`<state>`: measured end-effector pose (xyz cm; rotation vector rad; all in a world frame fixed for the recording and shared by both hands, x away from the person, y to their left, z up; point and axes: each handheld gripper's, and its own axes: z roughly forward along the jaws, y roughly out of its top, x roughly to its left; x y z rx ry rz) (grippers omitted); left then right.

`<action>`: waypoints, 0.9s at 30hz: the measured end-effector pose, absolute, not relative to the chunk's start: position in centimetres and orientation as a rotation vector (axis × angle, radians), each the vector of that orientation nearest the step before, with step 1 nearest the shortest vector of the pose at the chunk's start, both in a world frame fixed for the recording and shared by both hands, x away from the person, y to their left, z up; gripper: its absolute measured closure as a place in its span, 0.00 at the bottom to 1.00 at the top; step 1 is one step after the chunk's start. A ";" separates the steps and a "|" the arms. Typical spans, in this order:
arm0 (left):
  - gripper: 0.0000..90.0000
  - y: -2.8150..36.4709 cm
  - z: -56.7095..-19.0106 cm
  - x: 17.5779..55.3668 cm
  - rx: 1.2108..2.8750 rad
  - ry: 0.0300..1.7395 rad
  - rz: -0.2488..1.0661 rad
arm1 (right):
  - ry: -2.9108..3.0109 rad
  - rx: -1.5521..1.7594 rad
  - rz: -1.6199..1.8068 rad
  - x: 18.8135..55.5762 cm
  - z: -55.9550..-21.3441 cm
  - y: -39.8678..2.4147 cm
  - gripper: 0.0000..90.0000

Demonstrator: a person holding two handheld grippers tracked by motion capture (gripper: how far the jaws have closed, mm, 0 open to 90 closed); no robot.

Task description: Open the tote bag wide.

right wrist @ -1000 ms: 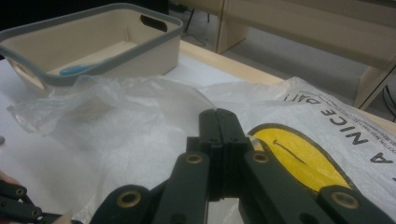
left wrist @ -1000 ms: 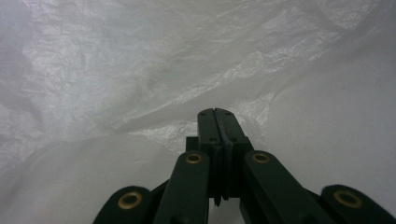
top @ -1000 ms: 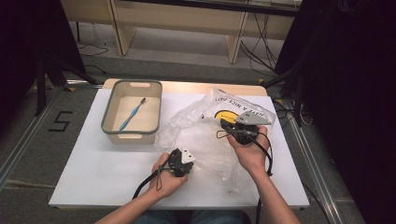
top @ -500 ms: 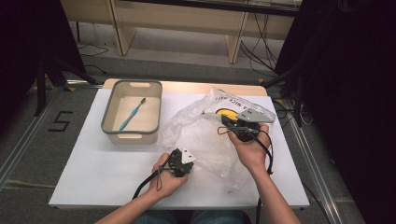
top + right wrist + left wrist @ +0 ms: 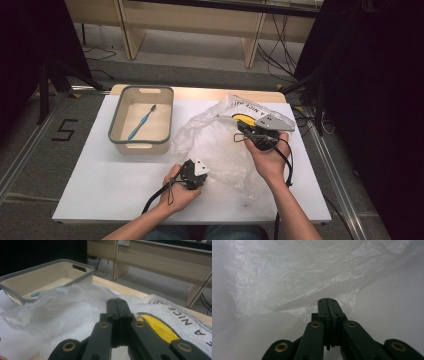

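A crumpled clear plastic bag (image 5: pixel 215 142) with a yellow patch and black lettering lies in the middle right of the white table (image 5: pixel 100 185). My left gripper (image 5: pixel 196 172) is at the bag's near edge. In the left gripper view the left gripper (image 5: pixel 328 301) has its jaws shut, with the bag's film (image 5: pixel 287 277) all around them; whether a fold is pinched I cannot tell. My right gripper (image 5: pixel 245 132) rests on the bag's far right part. In the right gripper view, my right gripper (image 5: pixel 117 301) is shut above the bag (image 5: pixel 70 310).
A beige tray with a grey rim (image 5: pixel 114 122) stands at the back left, holding a blue toothbrush (image 5: pixel 141 122). The same tray (image 5: pixel 50 263) shows beyond the bag in the right gripper view. Wooden furniture legs (image 5: pixel 252 47) and cables lie on the floor behind.
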<state>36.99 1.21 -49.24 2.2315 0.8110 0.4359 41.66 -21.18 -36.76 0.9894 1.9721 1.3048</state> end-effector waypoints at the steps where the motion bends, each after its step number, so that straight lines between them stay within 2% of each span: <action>1: 0.99 1.2 -49.2 37.0 2.231 0.811 0.436 | 1.971 0.991 1.305 41.7 -36.8 -21.2 1.00; 9: 0.98 1.3 -49.2 37.1 2.225 0.815 0.433 | 1.960 0.993 1.312 41.8 -36.6 -21.3 1.00; 18: 0.89 1.6 -48.9 36.8 2.209 0.799 0.413 | 1.966 0.993 1.314 41.8 -36.7 -21.2 1.00; 22: 0.80 1.9 -48.2 36.3 2.203 0.761 0.436 | 1.968 0.994 1.315 41.8 -36.7 -21.2 1.00; 27: 0.59 2.7 -47.4 35.8 2.247 0.731 0.451 | 1.971 0.992 1.313 41.8 -36.8 -21.1 1.00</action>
